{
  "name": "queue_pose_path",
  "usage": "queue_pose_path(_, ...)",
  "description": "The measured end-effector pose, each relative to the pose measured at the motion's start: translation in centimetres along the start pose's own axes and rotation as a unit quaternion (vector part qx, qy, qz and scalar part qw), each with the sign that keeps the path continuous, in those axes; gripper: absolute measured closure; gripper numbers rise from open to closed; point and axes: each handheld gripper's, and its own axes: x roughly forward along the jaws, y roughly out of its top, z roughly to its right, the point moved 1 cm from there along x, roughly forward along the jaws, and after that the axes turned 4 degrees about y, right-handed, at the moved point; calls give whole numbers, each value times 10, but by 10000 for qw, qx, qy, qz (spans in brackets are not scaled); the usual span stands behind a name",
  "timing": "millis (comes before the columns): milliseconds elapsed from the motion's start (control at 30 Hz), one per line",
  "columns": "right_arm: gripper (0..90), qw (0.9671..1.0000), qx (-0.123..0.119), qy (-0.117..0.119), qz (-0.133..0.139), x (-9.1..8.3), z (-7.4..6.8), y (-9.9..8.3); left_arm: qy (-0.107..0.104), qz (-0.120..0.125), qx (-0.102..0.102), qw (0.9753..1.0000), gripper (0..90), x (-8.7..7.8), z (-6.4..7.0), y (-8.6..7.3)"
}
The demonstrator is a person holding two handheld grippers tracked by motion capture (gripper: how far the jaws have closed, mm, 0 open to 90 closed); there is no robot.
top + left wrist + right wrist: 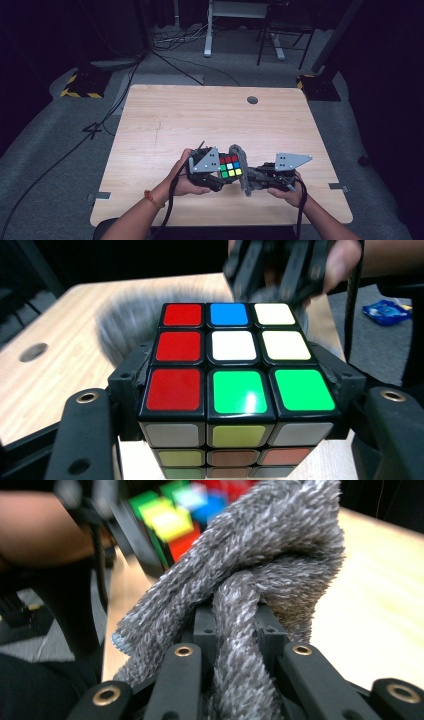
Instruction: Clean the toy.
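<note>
— While the left gripper [235,405] is clamping its two black jaws against opposite sides of the puzzle cube [235,365], what is sitting between the fingers?

— The cube is filling the whole gap, pressed on both flanks; its top face is showing a red column nearest one jaw, then blue, white and green squares, then white and green toward the other jaw. Below the fingertips a side face is showing pale, yellow and orange squares (dim, so the colours there are hard to tell).

— And the right gripper [235,645]?

— Its jaws are pinching a grey fuzzy cloth [250,575], which is bunching up out of the fingers in thick folds and hanging over them.

— Moving outward from those fingers, where is the cloth reaching?

— Just beyond the right fingertips the cloth [242,170] is lying against the cube [230,166], on the side away from the left gripper [212,172]. From the high view the right gripper [260,175] is pointing straight at the cube, with the cloth between them.

— And farther out?

— Both hands are holding the pair just above the near edge of the wooden table [200,115]; a round hole [252,100] is sitting well beyond the fingers, near the far edge.
</note>
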Motion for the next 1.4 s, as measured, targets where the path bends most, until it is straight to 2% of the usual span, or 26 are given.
queue_pose_path(67,777,9997,-96,-54,208,-5,-2,5,-97,-73,-27,9999,332,5,2,-1)
queue_pose_path(100,777,9994,-92,-58,314,-8,-3,6,-107,-135,59,9998,332,7,4,-2)
queue_pose_path(167,777,9991,-77,-112,394,-9,-1,5,-165,-203,105,9996,332,11,8,-2)
queue_pose_path(267,777,9995,87,-133,289,-6,4,1,-173,-104,89,9998,332,9,8,0)
queue_pose_path(333,777,9997,136,-183,40,-2,5,-3,-171,66,45,9998,331,3,6,4)
queue_pose_path(400,777,9997,188,-129,-125,4,6,-7,-68,156,48,9998,331,-3,3,6)
queue_pose_path(500,776,9993,159,-32,-326,11,4,-10,-5,253,-39,9997,331,-8,-1,5)
queue_pose_path(567,776,9993,144,18,-338,13,2,-10,-62,325,-123,9994,331,-10,-4,3)
queue_pose_path(667,776,9997,-59,-57,-209,10,-2,-5,-42,305,-93,9995,330,-10,-4,2)
queue_pose_path(767,777,9999,-76,-10,75,2,-4,-1,54,92,38,9999,329,-5,-1,1)
queue_pose_path(867,777,9994,-198,-50,285,-4,-7,5,9,-5,55,10000,328,1,0,0)
queue_pose_path(1033,776,9988,-251,-91,399,-9,-8,8,-13,-163,73,9998,329,8,4,-2)
queue_pose_path(1167,776,9994,-213,-272,70,-5,-5,5,34,-55,72,10000,330,5,3,0)
queue_pose_path(1267,776,9995,-65,-240,-182,1,-1,-2,85,68,92,9999,330,-1,4,3)
queue_pose_path(1333,775,9995,-67,-216,-204,2,-1,-3,28,135,29,9999,329,-3,3,3)
queue_pose_path(1400,776,9996,-163,-201,-76,0,-4,0,44,120,52,9999,328,-3,2,2)
